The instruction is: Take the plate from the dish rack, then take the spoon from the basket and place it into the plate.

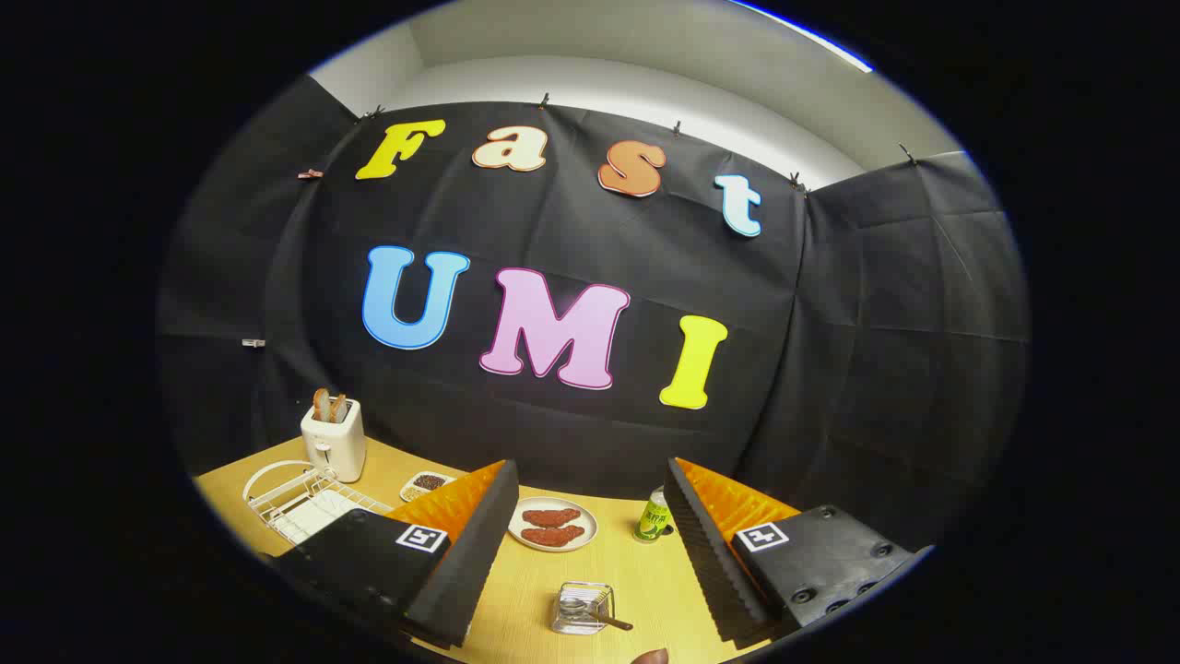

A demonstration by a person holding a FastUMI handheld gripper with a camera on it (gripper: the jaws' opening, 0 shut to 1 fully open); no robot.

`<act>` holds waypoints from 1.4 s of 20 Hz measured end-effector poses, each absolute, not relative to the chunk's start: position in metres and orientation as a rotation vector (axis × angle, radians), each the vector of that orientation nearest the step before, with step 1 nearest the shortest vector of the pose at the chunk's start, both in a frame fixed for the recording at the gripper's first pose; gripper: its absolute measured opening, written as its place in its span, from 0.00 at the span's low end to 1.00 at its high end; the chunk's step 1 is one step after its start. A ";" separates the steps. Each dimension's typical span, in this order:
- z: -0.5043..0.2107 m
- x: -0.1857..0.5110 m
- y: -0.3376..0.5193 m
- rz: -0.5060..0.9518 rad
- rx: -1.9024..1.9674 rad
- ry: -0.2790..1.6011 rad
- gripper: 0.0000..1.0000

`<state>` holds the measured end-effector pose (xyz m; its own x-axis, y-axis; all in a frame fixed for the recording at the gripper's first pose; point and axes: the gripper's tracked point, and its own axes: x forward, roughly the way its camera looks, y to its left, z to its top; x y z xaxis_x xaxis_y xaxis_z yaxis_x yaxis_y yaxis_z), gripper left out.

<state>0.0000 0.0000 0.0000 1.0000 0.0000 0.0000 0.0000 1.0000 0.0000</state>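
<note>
My gripper [590,470] is open wide, held above the wooden table [636,590] with nothing between its fingers. A white wire dish rack [297,503] stands left of the left finger, partly hidden by it. A white curved rim rises at the rack's far end; I cannot tell whether it is a plate. A small clear basket [581,609] sits on the table between the fingers, close to me. A spoon [608,620] lies in it with its handle sticking out to the right.
A white plate with two brown food pieces [553,524] lies just ahead between the fingers. A green can [654,516] stands by the right finger. A white toaster with toast [332,441] and a small dish of beans [429,482] sit behind the rack. A fingertip [651,657] shows nearest me.
</note>
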 end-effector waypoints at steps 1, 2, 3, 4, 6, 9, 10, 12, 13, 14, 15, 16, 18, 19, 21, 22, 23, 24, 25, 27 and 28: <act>0.000 0.000 0.000 -0.002 0.000 -0.001 0.97; 0.000 0.001 0.000 -0.003 -0.001 -0.003 0.97; 0.000 0.003 0.001 -0.003 -0.005 -0.002 0.97; -0.001 0.003 0.002 -0.002 -0.010 0.001 0.97; -0.002 0.005 0.004 0.002 -0.015 0.005 0.97; -0.001 0.007 0.004 0.004 -0.016 0.006 0.97; 0.000 0.007 0.004 0.002 -0.016 0.004 0.97; 0.000 0.008 0.004 0.002 -0.013 0.001 0.97; 0.000 0.009 0.005 0.001 -0.017 0.000 0.97; -0.001 0.010 0.005 0.001 -0.021 0.001 0.97; -0.002 0.009 0.006 0.003 -0.022 0.004 0.97; -0.003 0.010 0.007 0.005 -0.019 0.006 0.97; -0.005 0.011 0.011 0.012 -0.005 0.015 0.97; -0.006 0.011 0.013 0.015 0.002 0.021 0.97; -0.009 0.011 0.015 0.023 0.009 0.029 0.97; -0.010 0.012 0.017 0.031 0.008 0.031 0.97; -0.011 0.013 0.020 0.041 0.006 0.038 0.97; -0.014 0.013 0.023 0.051 0.006 0.046 0.98; -0.014 0.014 0.026 0.060 0.012 0.050 0.97; -0.016 0.015 0.037 0.095 0.031 0.066 0.98; -0.020 0.017 0.046 0.120 0.032 0.082 0.97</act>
